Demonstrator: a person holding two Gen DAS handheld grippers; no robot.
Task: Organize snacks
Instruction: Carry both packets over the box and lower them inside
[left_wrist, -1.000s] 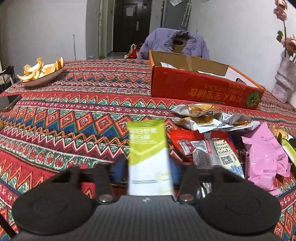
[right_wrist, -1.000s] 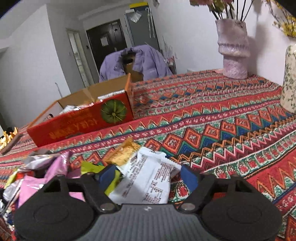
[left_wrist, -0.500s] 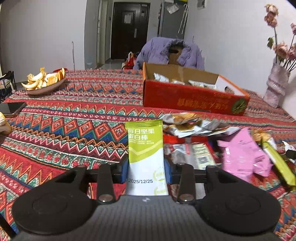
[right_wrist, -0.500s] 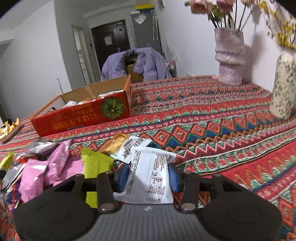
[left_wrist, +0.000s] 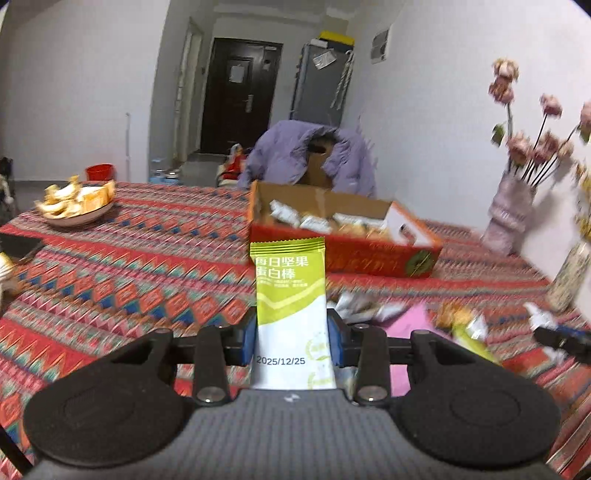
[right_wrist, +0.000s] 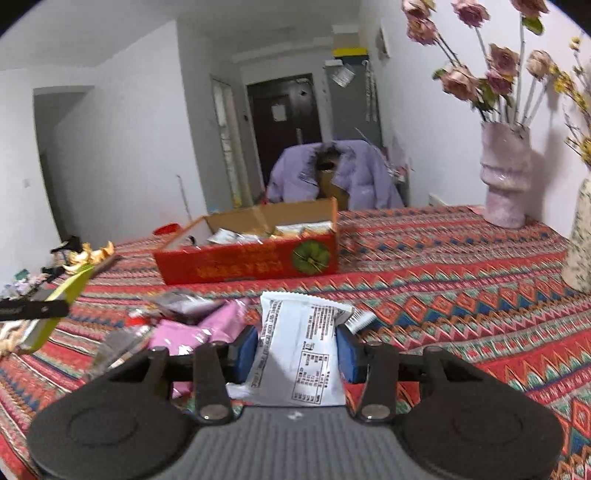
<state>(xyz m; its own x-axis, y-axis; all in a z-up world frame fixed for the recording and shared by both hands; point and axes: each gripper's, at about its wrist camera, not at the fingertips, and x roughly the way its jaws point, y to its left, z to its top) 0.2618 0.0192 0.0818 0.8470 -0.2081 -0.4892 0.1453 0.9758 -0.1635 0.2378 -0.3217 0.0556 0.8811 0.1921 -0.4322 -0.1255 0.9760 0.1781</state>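
Gripping a green-and-white bar (left_wrist: 291, 314) upright between its 2 blue pads, the left gripper (left_wrist: 292, 341) has the open red box (left_wrist: 343, 254) straight beyond its jaws and loose snacks (left_wrist: 410, 321) just past them to the right, on the patterned cloth (left_wrist: 122, 258). The right gripper (right_wrist: 297, 349) pinches a white packet (right_wrist: 299, 350) between its pads, pink packets (right_wrist: 199, 330) lying left of its jaws and the box (right_wrist: 251, 264) ahead, slightly left.

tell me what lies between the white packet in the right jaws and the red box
In the right wrist view, a pink packet and a silvery wrapper lie left of that line; otherwise bare patterned tablecloth reaches the red box.
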